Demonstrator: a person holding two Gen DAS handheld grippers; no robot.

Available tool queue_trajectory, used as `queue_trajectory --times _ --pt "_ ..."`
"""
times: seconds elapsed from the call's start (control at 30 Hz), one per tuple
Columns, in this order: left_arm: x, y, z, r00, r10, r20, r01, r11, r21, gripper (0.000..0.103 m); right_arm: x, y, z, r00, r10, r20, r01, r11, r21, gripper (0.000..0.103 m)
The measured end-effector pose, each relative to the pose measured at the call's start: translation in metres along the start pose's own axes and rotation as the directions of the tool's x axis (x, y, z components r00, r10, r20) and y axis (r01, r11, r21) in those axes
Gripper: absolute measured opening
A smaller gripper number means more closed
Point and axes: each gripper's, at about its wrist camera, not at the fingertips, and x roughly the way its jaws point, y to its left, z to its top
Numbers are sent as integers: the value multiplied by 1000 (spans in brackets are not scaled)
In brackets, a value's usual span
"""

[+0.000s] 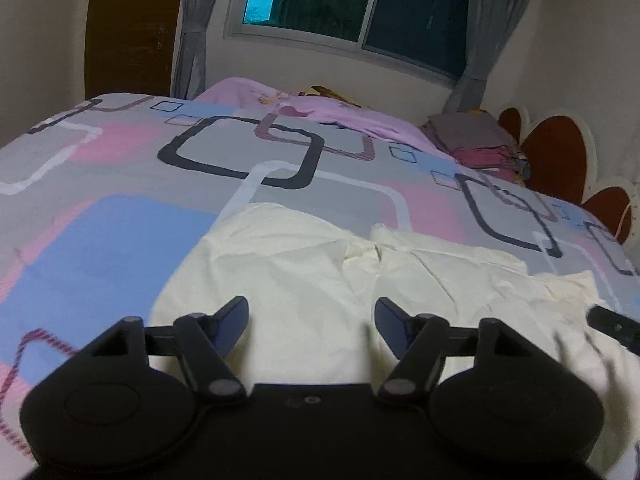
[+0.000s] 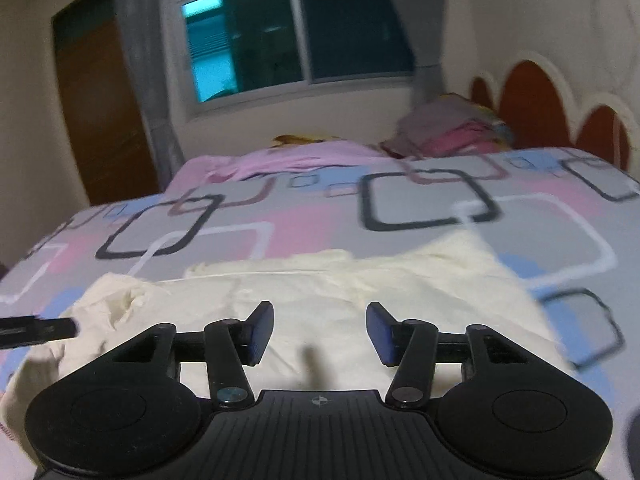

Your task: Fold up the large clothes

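A large cream garment (image 1: 304,276) lies spread and wrinkled on the patterned bedspread (image 1: 120,232); the right wrist view shows the same cream garment (image 2: 328,292) lying flat. My left gripper (image 1: 311,322) hovers just above its near part, open, with nothing between the blue pads. Over the cloth my right gripper (image 2: 320,330) is also open and holds nothing. A tip of the right gripper shows at the right edge of the left wrist view, and the left gripper's finger (image 2: 36,330) pokes in at the left edge of the right wrist view.
A pink sheet (image 1: 320,112) lies bunched at the far side of the bed. A stack of folded clothes (image 1: 476,144) sits by the red-and-white headboard (image 1: 560,160). Behind are a window with grey curtains (image 1: 348,4) and a brown door (image 1: 128,32).
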Motion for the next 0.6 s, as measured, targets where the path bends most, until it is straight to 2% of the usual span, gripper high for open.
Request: queue_trajectory --times 0.2,0.33,0.47,0.53,0.6 --pt "42 7 -1 995 99 -2 -99 995 17 68 62 26 -5 1000 -20 1 20 997 -68 52" --pt "56 16 -12 990 136 -25 -135 991 24 69 99 20 -29 995 -54 -84 47 995 -86 52" --pt "59 12 -18 988 151 -19 -150 987 50 69 112 20 -43 993 -73 -96 60 989 -132 52" --pt "59 14 -14 988 147 -40 -145 989 38 69 113 21 -39 990 -77 -117 60 988 -141 52" --pt "52 16 -8 988 144 -47 -143 989 29 69 102 18 -30 993 -44 -109 32 994 -107 52"
